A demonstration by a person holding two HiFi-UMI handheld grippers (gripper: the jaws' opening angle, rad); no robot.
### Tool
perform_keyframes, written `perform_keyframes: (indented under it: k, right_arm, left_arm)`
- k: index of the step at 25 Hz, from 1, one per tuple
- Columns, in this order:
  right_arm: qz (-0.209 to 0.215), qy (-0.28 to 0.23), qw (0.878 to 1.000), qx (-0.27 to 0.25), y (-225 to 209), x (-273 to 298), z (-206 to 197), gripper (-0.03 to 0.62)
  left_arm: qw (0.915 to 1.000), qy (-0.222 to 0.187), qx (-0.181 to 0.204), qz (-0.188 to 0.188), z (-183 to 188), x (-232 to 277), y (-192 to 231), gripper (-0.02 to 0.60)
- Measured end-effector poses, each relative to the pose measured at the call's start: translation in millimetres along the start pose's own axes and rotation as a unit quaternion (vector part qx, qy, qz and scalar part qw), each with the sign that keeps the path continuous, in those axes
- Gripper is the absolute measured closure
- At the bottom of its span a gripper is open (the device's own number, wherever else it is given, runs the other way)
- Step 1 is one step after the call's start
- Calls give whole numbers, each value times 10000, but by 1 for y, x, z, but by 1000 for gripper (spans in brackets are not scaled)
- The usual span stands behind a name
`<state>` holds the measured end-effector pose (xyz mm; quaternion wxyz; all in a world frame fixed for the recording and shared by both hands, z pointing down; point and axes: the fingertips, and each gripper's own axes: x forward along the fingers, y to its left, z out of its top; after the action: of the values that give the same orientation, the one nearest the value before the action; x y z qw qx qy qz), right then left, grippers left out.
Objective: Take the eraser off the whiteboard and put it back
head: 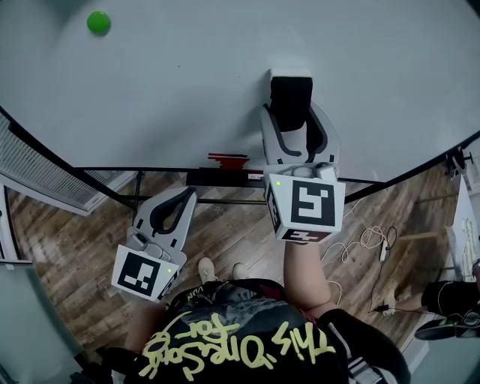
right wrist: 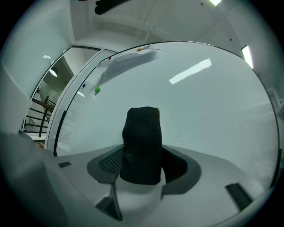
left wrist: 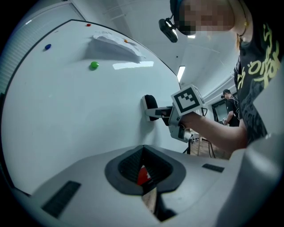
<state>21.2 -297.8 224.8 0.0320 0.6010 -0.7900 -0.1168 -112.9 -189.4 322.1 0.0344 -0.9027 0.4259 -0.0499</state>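
Against the whiteboard (head: 165, 97), close above its bottom edge, your right gripper (head: 294, 118) is clenched on the black eraser (head: 291, 99), with one jaw on each side of it. The eraser's far end touches the white surface. Your left gripper (head: 180, 204) hangs below the bottom edge, over the wooden floor (head: 67, 247); its jaws are pressed together with nothing between them. A green magnet (head: 98, 22) sits near the board's upper left, well apart from the eraser. A red thing (head: 227, 159), too small to tell what it is, lies on the ledge under the bottom edge, just left of your right gripper
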Motion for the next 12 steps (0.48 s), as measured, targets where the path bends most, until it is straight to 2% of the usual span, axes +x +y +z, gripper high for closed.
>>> perform_keyframes:
  k: [3,12]
  right_arm:
    - [-32,19,10000,-9,-1,-1,-1,352]
    - [-90,87,9999,-11,-2,-1,-2,352]
  left_arm:
    - [9999,87,-126,61,-3,-2,2,575]
    - [9994,334,-52,21,-14,-5,6,575]
